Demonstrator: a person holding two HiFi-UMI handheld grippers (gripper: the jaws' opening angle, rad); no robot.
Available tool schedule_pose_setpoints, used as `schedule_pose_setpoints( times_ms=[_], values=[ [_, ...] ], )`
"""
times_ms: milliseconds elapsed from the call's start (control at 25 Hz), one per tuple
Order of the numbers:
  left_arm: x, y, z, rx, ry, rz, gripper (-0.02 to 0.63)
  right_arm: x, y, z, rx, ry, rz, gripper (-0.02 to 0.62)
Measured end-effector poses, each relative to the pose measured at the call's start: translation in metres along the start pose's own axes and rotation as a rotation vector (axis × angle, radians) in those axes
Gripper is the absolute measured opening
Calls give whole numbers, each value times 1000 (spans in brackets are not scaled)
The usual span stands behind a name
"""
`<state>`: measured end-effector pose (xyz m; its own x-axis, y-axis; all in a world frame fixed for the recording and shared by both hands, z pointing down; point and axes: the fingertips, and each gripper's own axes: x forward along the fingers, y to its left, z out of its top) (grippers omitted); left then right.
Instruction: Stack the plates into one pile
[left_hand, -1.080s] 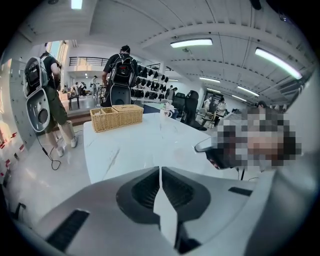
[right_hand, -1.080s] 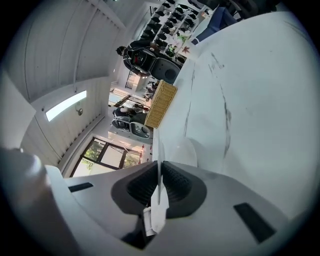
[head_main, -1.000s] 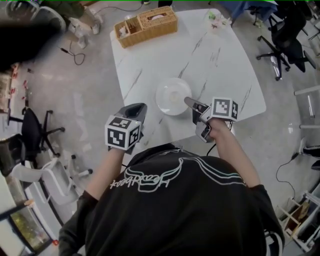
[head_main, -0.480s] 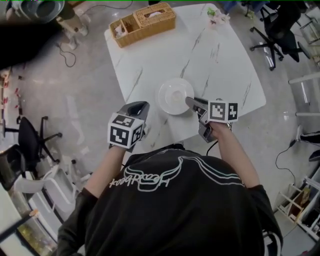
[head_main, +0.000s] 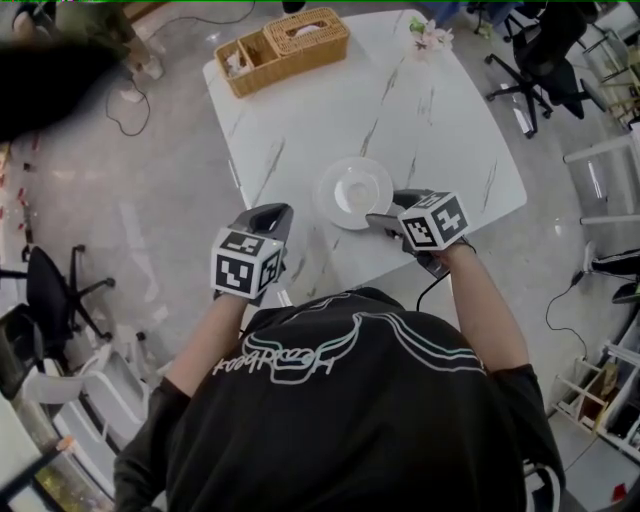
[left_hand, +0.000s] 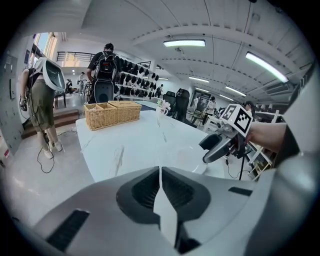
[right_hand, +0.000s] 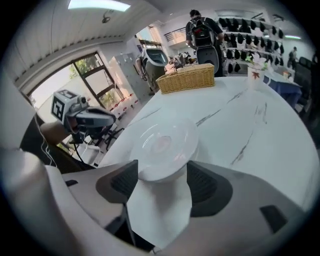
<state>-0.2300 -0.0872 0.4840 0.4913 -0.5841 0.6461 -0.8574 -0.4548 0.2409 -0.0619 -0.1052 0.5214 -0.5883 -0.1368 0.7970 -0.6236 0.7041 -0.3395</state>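
Note:
A white pile of plates (head_main: 353, 192) rests on the marble table (head_main: 440, 130), near its front edge. My right gripper (head_main: 380, 222) is low at the pile's near-right rim. Its jaws have just been opening. In the right gripper view the plates (right_hand: 162, 142) fill the wide gap ahead of my right gripper (right_hand: 160, 176), and the pads are not pressing on them. My left gripper (head_main: 274, 215) hangs over the table's front-left edge, apart from the pile. In the left gripper view my left gripper (left_hand: 160, 172) has its jaws together with nothing in them.
A wicker basket (head_main: 282, 48) stands at the table's far left corner, and a small cup of flowers (head_main: 430, 35) at the far right. Office chairs (head_main: 545, 70) stand beyond the right side. People (left_hand: 106, 70) stand behind the basket.
My right gripper has rolled, drawn back a little from the plates' rim and opened its jaws. The left gripper has drifted only slightly. The plates have not moved.

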Motion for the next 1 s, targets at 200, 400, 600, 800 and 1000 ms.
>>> schedule_pose_setpoints(
  times_ms=[200, 400, 600, 800, 1000],
  values=[
    [0, 2, -7, -3, 11, -21, 34, 1, 5, -14, -113, 111, -24, 321],
    [6, 4, -15, -7, 29, -38, 34, 2, 4, -18, -192, 162, -60, 327],
    [10, 4, -22, -12, 51, -47, 34, -5, 11, -17, -222, 165, -21, 336],
    [14, 2, -26, -11, 64, -55, 34, 2, 5, -41, -327, 313, -51, 337],
    [14, 1, -30, -16, 71, -54, 34, 9, 5, -36, -282, 286, -61, 337]
  ],
)
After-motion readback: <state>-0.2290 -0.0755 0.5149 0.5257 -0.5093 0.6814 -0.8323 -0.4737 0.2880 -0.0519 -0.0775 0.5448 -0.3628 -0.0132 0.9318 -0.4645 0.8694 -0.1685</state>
